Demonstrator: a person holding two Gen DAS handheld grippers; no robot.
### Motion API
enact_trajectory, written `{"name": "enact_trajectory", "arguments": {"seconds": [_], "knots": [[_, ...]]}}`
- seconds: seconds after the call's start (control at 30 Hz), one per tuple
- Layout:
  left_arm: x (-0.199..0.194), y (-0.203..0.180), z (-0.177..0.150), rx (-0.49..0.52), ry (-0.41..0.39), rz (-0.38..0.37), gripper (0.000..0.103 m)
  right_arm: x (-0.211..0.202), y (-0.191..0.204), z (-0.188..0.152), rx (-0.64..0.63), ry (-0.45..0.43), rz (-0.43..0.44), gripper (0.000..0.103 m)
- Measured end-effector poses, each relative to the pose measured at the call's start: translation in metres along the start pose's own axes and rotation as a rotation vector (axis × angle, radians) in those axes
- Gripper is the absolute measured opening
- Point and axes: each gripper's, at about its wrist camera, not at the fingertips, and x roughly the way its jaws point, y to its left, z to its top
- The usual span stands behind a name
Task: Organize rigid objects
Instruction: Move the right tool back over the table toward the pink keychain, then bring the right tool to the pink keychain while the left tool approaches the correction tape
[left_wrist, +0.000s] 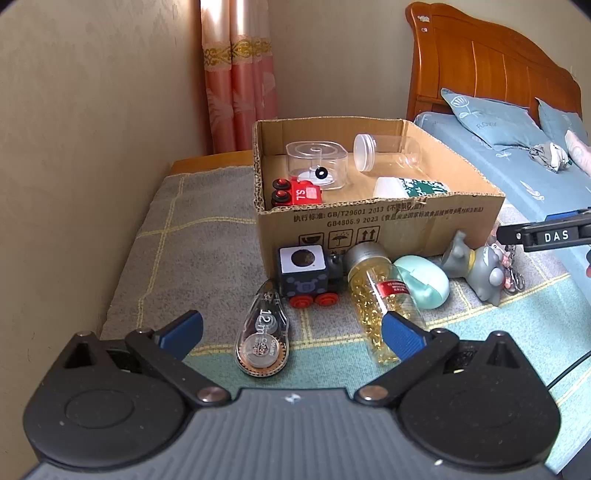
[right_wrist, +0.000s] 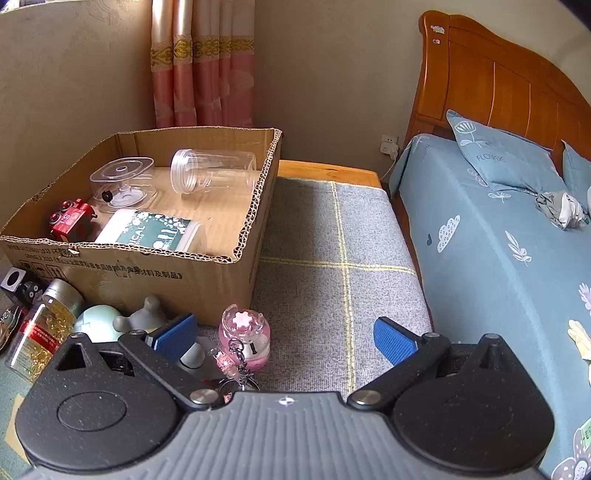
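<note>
Cardboard box (left_wrist: 369, 229) sits on the blanket-covered desk (left_wrist: 192, 236), open top, holding a red toy (left_wrist: 297, 192), two clear jars and a green-label tub. Along its front wall: tape dispenser (left_wrist: 260, 332), toy train (left_wrist: 304, 275), capsule bottle (left_wrist: 380, 295), green egg (left_wrist: 423, 282), grey figurine (left_wrist: 476, 267), pink keychain (right_wrist: 245, 338). Left gripper (left_wrist: 291, 330) fingers spread wide, empty; right gripper (right_wrist: 284, 338) likewise. Bare blanket right of box, bed (right_wrist: 498, 258) beyond.

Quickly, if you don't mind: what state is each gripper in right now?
Left gripper: open, holding nothing, above the correction tape.
Right gripper: open, holding nothing, near the pink keychain.
</note>
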Motion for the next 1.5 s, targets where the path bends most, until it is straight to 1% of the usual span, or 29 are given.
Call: {"name": "enact_trajectory", "arguments": {"seconds": [0.13,0.23,0.37,0.5,0.6,0.7,0.83,0.97,1.07,1.23,1.5], "knots": [[0.002,0.0,0.0,0.001,0.008,0.004,0.102,0.006,-0.009,-0.002,0.033,0.008,-0.019,0.103],[0.004,-0.002,0.0,0.005,0.015,0.005,0.102,0.003,-0.022,-0.004,0.072,0.004,-0.019,0.103],[0.006,-0.005,0.0,0.014,0.022,0.001,0.102,-0.001,-0.04,-0.008,0.12,-0.003,-0.042,0.103],[0.008,-0.008,0.0,0.02,0.027,-0.005,0.102,0.0,-0.057,-0.016,0.147,0.027,-0.085,0.103],[0.009,-0.009,0.0,0.025,0.029,-0.006,0.102,-0.002,-0.064,-0.026,0.166,0.037,-0.073,0.103],[0.011,-0.009,0.0,0.025,0.033,-0.005,0.102,-0.004,-0.064,-0.029,0.176,0.032,-0.051,0.103],[0.012,-0.009,0.001,0.025,0.032,-0.003,0.102,0.001,-0.051,-0.022,0.169,0.019,-0.028,0.103],[0.012,-0.008,0.001,0.028,0.032,0.0,0.102,0.02,-0.038,-0.011,0.175,0.015,-0.044,0.103],[0.013,-0.006,0.001,0.022,0.032,0.002,0.102,0.032,-0.036,-0.01,0.199,0.028,-0.083,0.103],[0.015,-0.005,0.001,0.021,0.035,0.002,0.102,0.029,-0.043,-0.025,0.237,0.072,-0.097,0.103],[0.024,-0.001,-0.001,0.021,0.044,0.01,0.102,0.013,-0.046,-0.049,0.218,0.071,-0.142,0.103]]}}
